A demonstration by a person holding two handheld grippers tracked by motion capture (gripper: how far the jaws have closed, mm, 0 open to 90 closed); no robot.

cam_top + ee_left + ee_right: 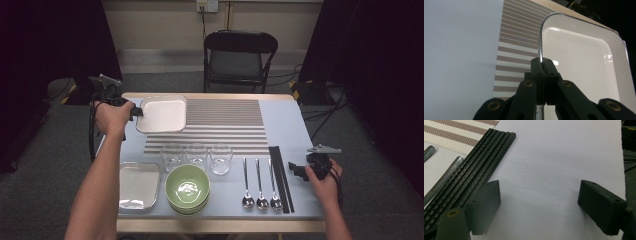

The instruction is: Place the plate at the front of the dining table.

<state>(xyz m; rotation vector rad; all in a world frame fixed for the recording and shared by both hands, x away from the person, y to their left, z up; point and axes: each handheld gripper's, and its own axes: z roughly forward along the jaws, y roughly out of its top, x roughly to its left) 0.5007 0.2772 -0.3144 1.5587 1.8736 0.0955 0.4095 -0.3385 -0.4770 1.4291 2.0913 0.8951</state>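
Note:
A white square plate (161, 114) is held at the far left of the table, over the striped placemat (225, 125). My left gripper (136, 112) is shut on its left rim; in the left gripper view the jaws (544, 61) pinch the shiny rim of the plate (584, 60). My right gripper (296, 170) rests near the table's right front, open, with bare tabletop between its fingers (537, 202). Black chopsticks (474, 172) lie just to its left.
A second white square plate (139, 184) and stacked green bowls (187, 187) sit at the front left. Behind the bowls stand three glasses (196, 156). Three spoons (260, 182) and the chopsticks (280, 175) lie front right. A black folding chair (239, 57) stands beyond the table.

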